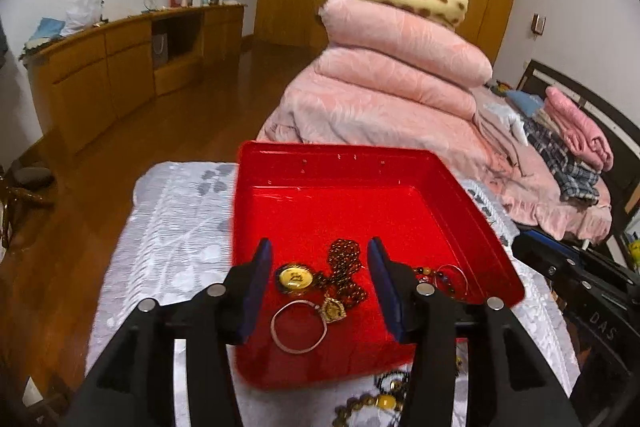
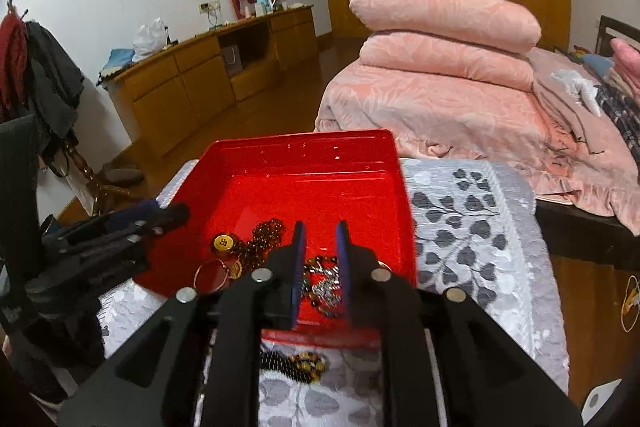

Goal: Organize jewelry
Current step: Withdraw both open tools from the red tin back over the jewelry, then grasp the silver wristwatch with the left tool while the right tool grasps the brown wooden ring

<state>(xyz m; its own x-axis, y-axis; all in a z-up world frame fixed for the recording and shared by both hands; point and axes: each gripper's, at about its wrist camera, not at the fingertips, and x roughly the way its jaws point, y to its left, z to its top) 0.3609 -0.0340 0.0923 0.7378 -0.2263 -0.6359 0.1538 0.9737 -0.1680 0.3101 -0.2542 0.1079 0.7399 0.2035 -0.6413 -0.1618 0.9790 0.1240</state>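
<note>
Jewelry (image 1: 320,283) beneath both parted, empty grippers (image 1: 320,283)

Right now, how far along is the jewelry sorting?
Done: a silver bangle, gold pendant and brown bead chain lie in the red tray. In hand: nothing; the left gripper and right gripper hover open above it. Left: beaded pieces on the cloth beside the tray.

Red tray (image 1: 360,195) glossy plastic; bangle (image 1: 298,327) shiny metal; tablecloth (image 2: 472,227) textured cloth; cabinets (image 1: 120,67) varnished wood.
</note>
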